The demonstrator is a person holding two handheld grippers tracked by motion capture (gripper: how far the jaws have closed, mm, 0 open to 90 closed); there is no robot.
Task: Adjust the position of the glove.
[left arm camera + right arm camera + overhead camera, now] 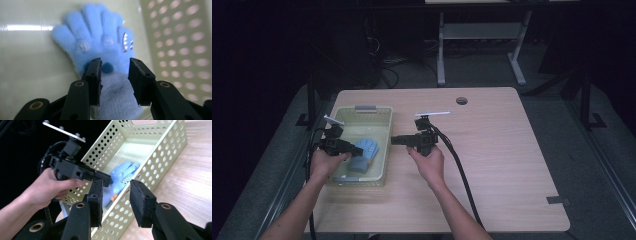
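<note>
The blue glove (364, 149) lay flat on the floor of the pale green basket (384, 150), which sat on the desk (502, 150) at about 9 o'clock from the middle. The left hand-held gripper (357, 148) hung over the glove's cuff, and in the left gripper view its jaws stood apart with the soft cuff between them, not yet pinching it. To do this step well, I think it should go straight down, squeeze the thick cuff in the middle, and lift slowly so the glove did not catch on the basket wall. The left hand (326, 161) reached in from the basket's 9 o'clock side, pointing toward 3 o'clock. The right hand-held gripper (398, 140) waited just outside the basket's 3 o'clock wall, pointing toward 9 o'clock, jaws apart and holding nothing.
</note>
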